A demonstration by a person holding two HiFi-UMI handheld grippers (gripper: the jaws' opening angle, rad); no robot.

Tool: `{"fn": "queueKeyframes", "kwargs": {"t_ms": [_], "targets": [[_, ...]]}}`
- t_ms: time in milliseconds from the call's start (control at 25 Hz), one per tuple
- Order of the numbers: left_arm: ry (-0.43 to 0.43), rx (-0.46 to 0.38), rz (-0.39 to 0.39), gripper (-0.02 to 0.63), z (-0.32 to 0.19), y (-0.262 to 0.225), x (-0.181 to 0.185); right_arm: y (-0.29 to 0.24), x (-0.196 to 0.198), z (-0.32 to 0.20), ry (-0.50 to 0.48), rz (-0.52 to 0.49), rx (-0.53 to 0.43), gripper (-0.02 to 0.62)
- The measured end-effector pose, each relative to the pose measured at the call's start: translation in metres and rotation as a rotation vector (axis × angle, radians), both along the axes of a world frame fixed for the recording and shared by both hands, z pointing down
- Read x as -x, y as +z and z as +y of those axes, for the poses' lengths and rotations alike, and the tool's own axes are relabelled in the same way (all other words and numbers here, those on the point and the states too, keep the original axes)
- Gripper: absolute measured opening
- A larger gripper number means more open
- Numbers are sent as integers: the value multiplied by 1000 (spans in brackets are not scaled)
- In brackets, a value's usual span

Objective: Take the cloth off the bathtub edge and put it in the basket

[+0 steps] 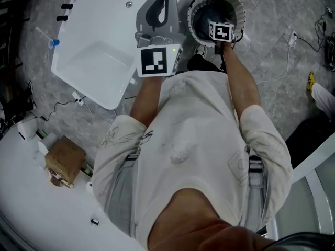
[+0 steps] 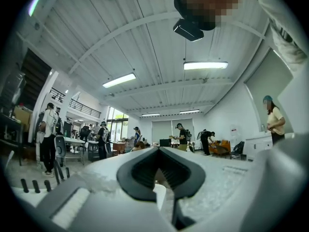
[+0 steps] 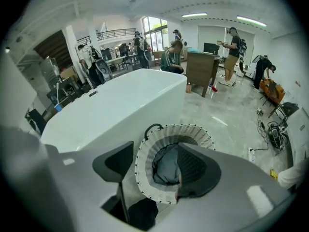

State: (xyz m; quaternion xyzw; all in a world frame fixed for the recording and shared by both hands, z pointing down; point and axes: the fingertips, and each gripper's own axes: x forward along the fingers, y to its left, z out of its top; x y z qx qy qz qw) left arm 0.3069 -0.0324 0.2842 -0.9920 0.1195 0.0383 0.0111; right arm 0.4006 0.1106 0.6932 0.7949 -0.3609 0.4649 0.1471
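1. Jaws of the right gripper (image 3: 155, 149) stand spread, with nothing pinched between the pads. The tool tilts steeply down over the mouth of the basket (image 3: 143, 168), and its marker cube (image 1: 221, 31) faces up in the head view.
2. The left gripper (image 2: 159, 151) has its jaws pressed together tip to tip, with nothing between them. It points level across the hall, and in the head view it sits above the bathtub (image 3: 111, 105).
3. The grey cloth (image 3: 166, 166) lies in the bottom of the basket. It shows through the gap between the right gripper's jaws and is clear of both pads.
4. The cloth is crumpled into a heap, and no end points any clear way. Its right side is hidden behind the right jaw pad, so its long axis cannot be told. The part that shows looks slightly longer from the near rim to the far rim than across.
5. The basket is round, white and woven. It stands upright with its mouth up and has a black handle loop (image 3: 153, 126) at the far rim. It rests on the grey marble floor (image 3: 227, 115), just beside the bathtub's outer wall.
6. The white bathtub runs lengthwise away from the basket, toward the upper left of the right gripper view.
7. Further off are a wooden cabinet (image 3: 200, 66), standing people and cables (image 3: 270, 129) on the floor.
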Motion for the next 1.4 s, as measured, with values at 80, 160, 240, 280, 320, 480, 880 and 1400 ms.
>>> {"fn": "queueKeyframes", "kwargs": {"t_ms": [80,160,240,280,320,480,880,1400], "targets": [[-52,9,9,0,-14,-2,19,-6,9,-14,-33,13,-6,291],[-101,11,12,0,-28,-4,38,-9,21,-31,-74,19,-12,291],[-152,11,12,0,-42,-5,60,-10,35,-50,-122,21,-18,291],[-181,10,12,0,-49,-5,73,-11,43,-60,-150,22,-21,291],[-209,7,13,0,-56,-7,85,-12,52,-70,-179,24,-23,291],[-322,-9,15,0,-79,-10,139,-13,93,-109,-295,23,-31,291],[-687,-31,9,0,-116,-24,308,-19,231,-202,-641,3,-45,291],[-927,-54,9,0,-107,-22,465,-8,390,-238,-915,-4,-35,291]]}}
